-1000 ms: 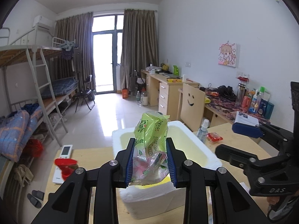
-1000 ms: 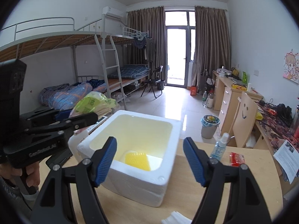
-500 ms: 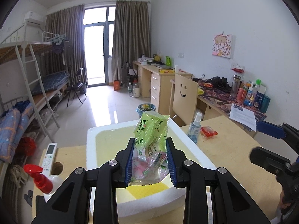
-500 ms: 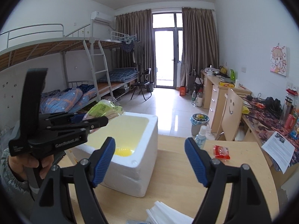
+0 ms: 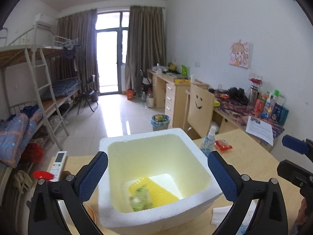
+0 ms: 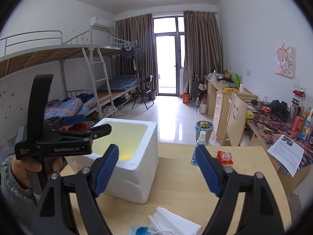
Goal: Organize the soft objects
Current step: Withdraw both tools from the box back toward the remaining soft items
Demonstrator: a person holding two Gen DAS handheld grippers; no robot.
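Observation:
A white foam box (image 5: 203, 168) stands on the wooden table (image 6: 182, 192); it also shows in the right wrist view (image 6: 137, 168). A green snack bag (image 5: 140, 200) lies blurred on its floor, partly on a yellow sponge (image 5: 160, 192). My left gripper (image 5: 156, 174) is open and empty above the box's near side; in the right wrist view it (image 6: 93, 125) hovers over the box. My right gripper (image 6: 157, 169) is open and empty over the table, right of the box. A red packet (image 6: 224, 156) lies at the table's far side.
A spray bottle (image 6: 199, 146) stands beside the red packet. White tissues (image 6: 172, 223) and a blue item lie near the front edge. A remote (image 5: 57, 162) and a red-topped sprayer (image 5: 43, 175) sit left of the box. A smiley-face chair (image 6: 237, 121) stands behind the table.
My left gripper has opened and let go of the green snack bag, which has dropped into the foam box. The right gripper has drawn back to the right, still open.

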